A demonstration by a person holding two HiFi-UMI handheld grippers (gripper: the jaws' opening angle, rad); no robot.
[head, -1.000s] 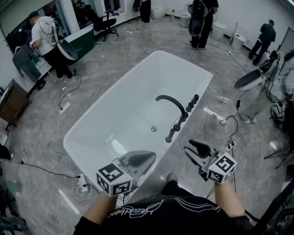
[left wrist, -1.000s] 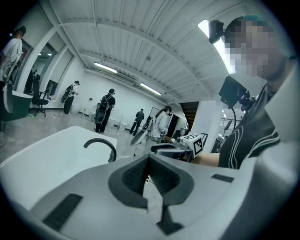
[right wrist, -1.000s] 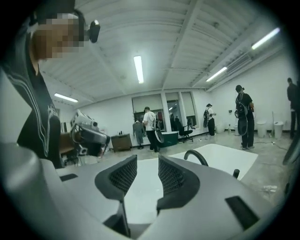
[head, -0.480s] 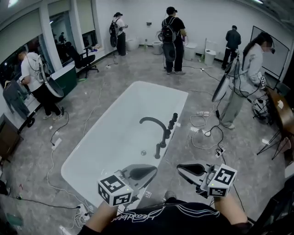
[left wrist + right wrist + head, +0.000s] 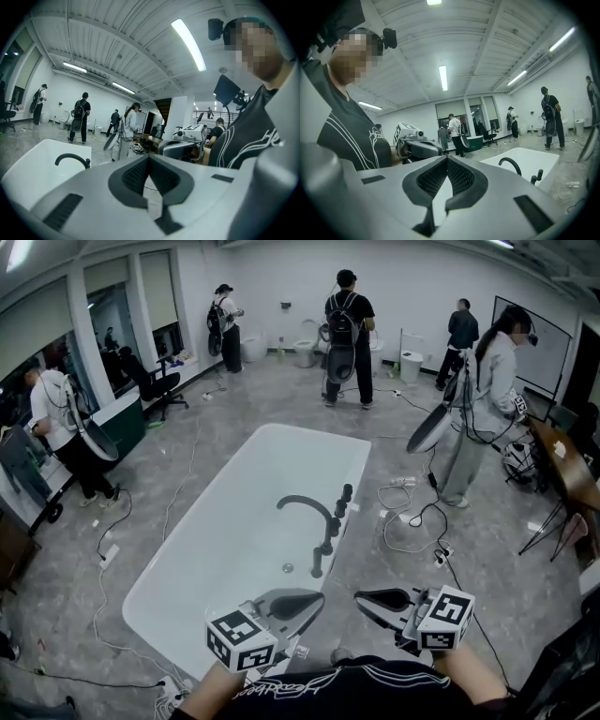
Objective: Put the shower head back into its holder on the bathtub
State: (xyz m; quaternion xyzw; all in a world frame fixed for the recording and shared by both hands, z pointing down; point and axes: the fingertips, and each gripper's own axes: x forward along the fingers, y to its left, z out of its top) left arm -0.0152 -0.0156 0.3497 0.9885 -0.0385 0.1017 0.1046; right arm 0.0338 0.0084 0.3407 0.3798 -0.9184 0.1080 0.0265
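The white bathtub [image 5: 225, 549] stretches away just ahead of both tongs. The left tongs [image 5: 317, 599] and right tongs [image 5: 360, 596] point toward each other with their tips close, and each pair is pressed together on nothing. Beyond the tips, on the tub's right rim, stand a curved black tap [image 5: 309, 505] and slim black uprights [image 5: 345, 495]. I cannot tell which of them is the shower head.

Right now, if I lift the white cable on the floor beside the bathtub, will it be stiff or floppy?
Probably floppy: the white cable lies in loose loops. Likely light, since it looks thin. It may drag, as it runs on further.
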